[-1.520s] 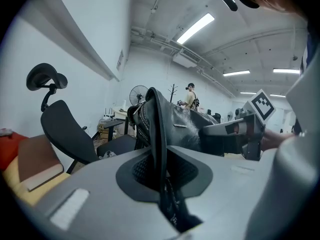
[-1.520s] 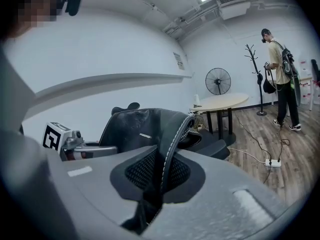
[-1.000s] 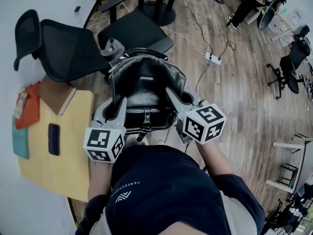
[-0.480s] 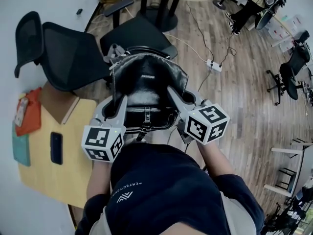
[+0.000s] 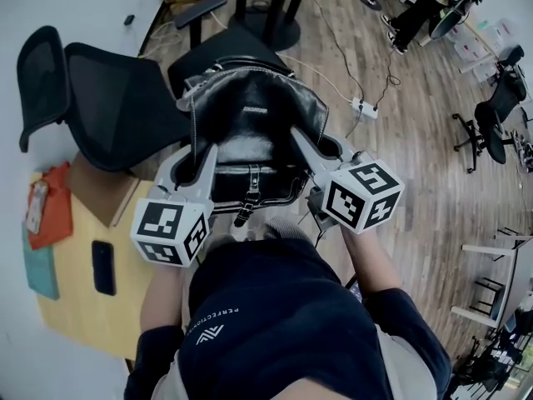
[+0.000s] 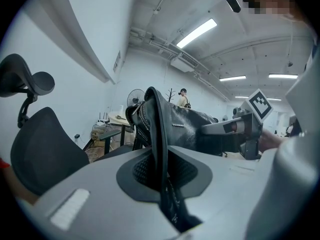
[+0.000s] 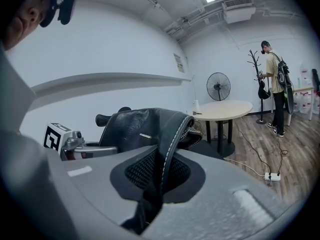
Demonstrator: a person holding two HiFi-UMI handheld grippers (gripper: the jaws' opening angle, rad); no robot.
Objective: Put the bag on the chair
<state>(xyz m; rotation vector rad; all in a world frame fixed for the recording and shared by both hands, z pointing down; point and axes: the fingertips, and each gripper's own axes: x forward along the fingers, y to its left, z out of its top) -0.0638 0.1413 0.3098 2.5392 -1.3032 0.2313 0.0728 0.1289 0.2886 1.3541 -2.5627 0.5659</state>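
Note:
A black leather bag [image 5: 250, 127] hangs between my two grippers, over the seat [image 5: 212, 52] of a black mesh office chair [image 5: 108, 98]. The left gripper [image 5: 205, 155] is shut on the bag's left strap edge, and in the left gripper view the strap [image 6: 156, 134] runs down between the jaws of that gripper [image 6: 159, 170]. On the bag's right side the right gripper [image 5: 297, 138] is shut on the stitched edge [image 7: 172, 139], which passes between its jaws [image 7: 161, 173]. The bag hides most of the chair seat.
A wooden desk [image 5: 83, 315] at the left carries a phone [image 5: 103, 267], a cardboard box [image 5: 104, 194] and an orange item [image 5: 52, 202]. A power strip [image 5: 364, 107] with cables lies on the wood floor. A round table [image 7: 225, 109], a fan [image 7: 218, 86] and a standing person [image 7: 275, 84] are beyond.
Both grippers have carried the bag forward, away from my body. It now covers more of the chair seat. Both grips are unchanged.

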